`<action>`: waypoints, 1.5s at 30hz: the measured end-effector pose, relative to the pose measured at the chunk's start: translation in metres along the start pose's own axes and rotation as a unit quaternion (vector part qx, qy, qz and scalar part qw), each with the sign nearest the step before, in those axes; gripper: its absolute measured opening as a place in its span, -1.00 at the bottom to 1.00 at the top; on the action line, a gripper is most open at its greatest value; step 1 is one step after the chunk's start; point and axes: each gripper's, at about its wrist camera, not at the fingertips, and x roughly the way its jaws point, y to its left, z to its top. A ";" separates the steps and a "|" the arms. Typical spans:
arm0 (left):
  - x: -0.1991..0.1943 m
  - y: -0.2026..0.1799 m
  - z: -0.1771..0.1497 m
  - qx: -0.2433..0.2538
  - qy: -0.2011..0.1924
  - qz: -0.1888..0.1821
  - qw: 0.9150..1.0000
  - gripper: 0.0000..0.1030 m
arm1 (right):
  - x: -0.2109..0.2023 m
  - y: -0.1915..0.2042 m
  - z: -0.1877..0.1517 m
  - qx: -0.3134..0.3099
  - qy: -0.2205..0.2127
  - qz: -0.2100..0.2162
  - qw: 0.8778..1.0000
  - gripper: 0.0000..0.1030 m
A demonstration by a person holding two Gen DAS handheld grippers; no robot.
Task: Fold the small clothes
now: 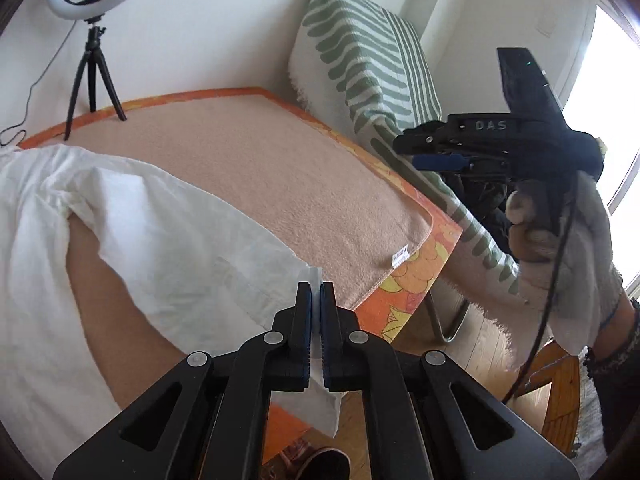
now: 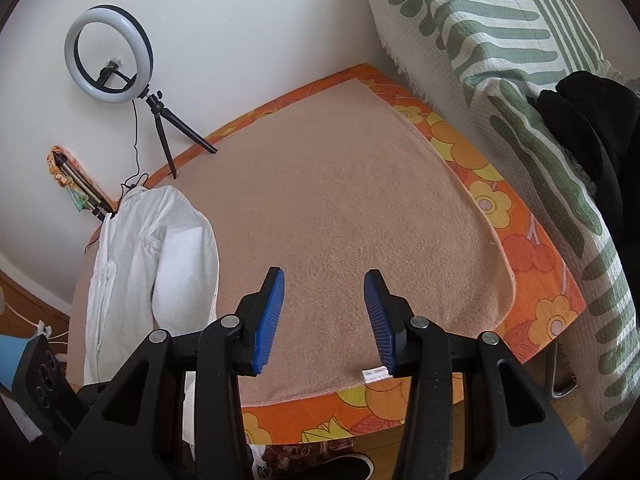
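The white garment [image 1: 152,232] lies spread on the beige blanket [image 1: 288,176], one corner hanging past the near edge. It looks thin, light and limp, likely woven cotton with creases; it should drape and slide easily, so hold it at a hem or corner. The left gripper [image 1: 316,300] has its jaws pressed together on that corner. The right gripper [image 2: 324,316], held in a gloved hand [image 1: 568,248], stands spread and empty above the blanket. The blanket is fuzzy; beneath it lies an orange flowered cloth [image 2: 532,264].
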 end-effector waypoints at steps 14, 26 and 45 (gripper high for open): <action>-0.122 0.093 -0.039 -0.119 -0.086 0.027 0.989 -0.95 | 0.171 0.191 0.064 -0.069 0.101 0.088 0.989 -0.15; -0.135 0.143 -0.070 -0.180 -0.082 0.023 0.980 -0.95 | 0.299 0.285 0.068 -0.125 0.176 -0.031 0.976 -0.94; -0.150 0.170 -0.123 -0.233 -0.066 0.033 0.970 -0.95 | 0.260 0.435 0.032 -0.271 0.157 0.008 0.950 0.04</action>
